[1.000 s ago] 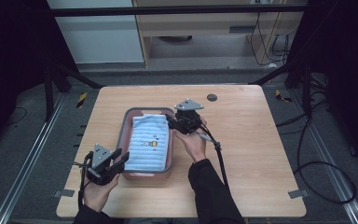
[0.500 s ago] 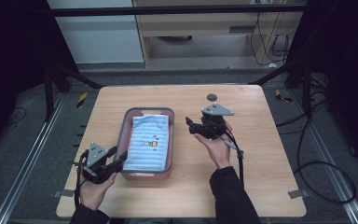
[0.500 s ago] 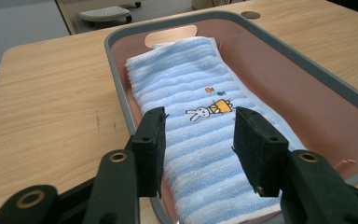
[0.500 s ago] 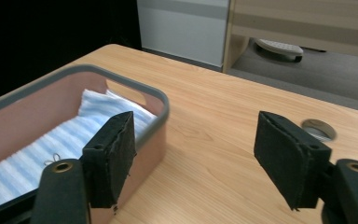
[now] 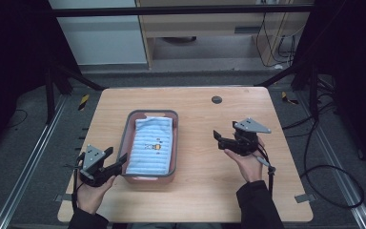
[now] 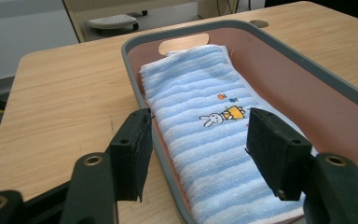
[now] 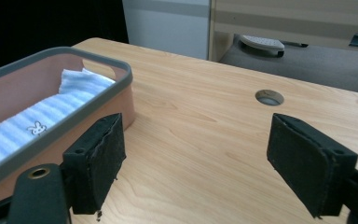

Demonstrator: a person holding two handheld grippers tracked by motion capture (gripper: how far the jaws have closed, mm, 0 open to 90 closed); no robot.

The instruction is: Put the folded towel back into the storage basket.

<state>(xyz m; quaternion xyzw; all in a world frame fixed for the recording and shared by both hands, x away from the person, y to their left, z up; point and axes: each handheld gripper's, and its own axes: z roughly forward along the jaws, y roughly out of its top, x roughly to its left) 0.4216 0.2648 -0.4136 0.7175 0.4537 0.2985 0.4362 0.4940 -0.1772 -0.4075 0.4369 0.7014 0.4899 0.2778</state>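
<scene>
High view: folded towel (image 5: 149, 145) fills the basin (image 5: 124, 143).

Wooden table (image 5: 195, 191) bears pink grey-rimmed basket (image 5: 124, 143).

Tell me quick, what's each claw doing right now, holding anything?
Left claw: open, holding nothing, straddling the tray wall.
Right claw: open, empty, over bare table.

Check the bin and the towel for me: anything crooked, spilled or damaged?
Nothing stands out. The folded blue striped towel lies flat inside the grey-rimmed pink plastic bin, with nothing spilled on the wooden table. The left gripper and the right gripper are both open and empty.
</scene>
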